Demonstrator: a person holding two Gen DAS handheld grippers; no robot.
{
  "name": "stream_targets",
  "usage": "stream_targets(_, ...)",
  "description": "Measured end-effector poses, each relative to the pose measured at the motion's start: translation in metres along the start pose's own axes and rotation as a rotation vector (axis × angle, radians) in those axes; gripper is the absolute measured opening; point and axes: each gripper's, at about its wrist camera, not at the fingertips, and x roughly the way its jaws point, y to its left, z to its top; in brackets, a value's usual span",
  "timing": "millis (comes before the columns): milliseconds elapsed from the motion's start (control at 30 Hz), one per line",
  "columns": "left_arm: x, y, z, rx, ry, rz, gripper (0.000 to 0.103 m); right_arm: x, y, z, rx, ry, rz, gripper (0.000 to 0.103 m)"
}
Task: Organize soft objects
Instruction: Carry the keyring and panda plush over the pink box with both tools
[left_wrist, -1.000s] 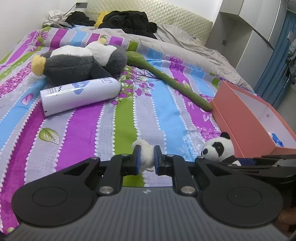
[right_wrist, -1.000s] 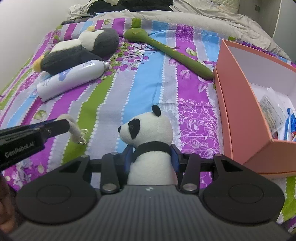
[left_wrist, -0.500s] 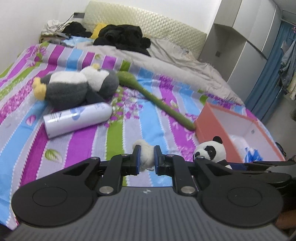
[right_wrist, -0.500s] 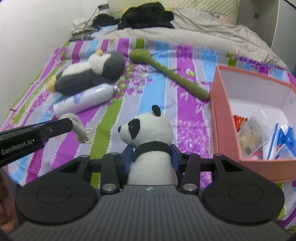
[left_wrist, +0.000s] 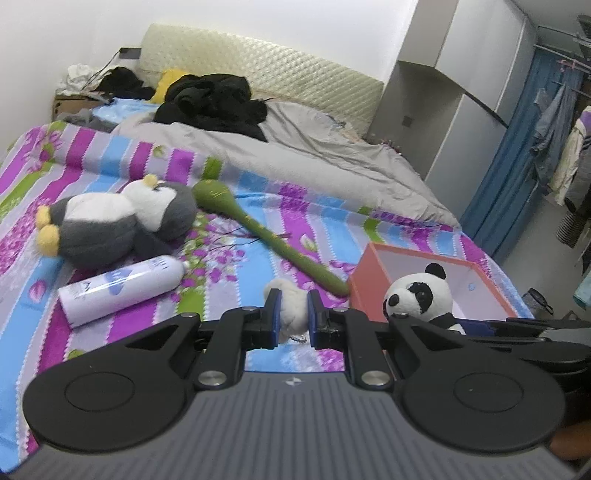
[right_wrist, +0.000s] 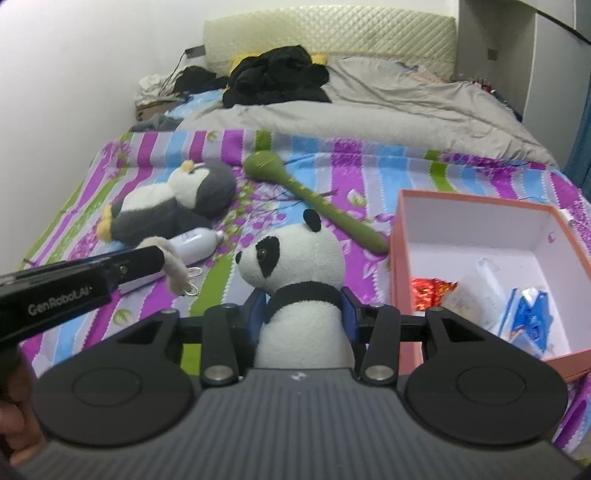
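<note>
Panda toy (right_wrist: 295, 266): clenched at the neck in right gripper (right_wrist: 303, 314) jaws, carried clear of the bed (right_wrist: 369, 162), likely bound for the pink box (right_wrist: 400, 258) just right. Left gripper (left_wrist: 291, 317) jaws pinch a small cream plush charm (left_wrist: 290, 306), key ring dangling.

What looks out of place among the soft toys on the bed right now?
The white spray bottle lying on its side beside the penguin plush is the one hard item among the toys. The pink box holds wrappers and packets, not plush.
</note>
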Motion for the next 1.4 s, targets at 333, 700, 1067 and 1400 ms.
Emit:
stream_targets(333, 0.014, -0.048, 0.018, 0.052, -0.005, -0.075, 0.017, -0.02, -0.051, 0.002, 0.058, -0.033, -0.066, 0.046)
stream_targets(700, 0.06, -0.126, 0.016, 0.123, 0.068, -0.197, 0.017, -0.031, -0.123, -0.007, 0.151, -0.028, -0.189, 0.046)
stream_targets(1067, 0.129, -0.177, 0.015, 0.177, 0.144, -0.235, 0.017, 0.003, -0.191, -0.009, 0.246, 0.021, -0.228, 0.046)
stream_targets(1400, 0.218, -0.208, 0.017, 0.186, 0.26, -0.249, 0.018, 0.057, -0.242, -0.008, 0.329, 0.118, -0.232, 0.046)
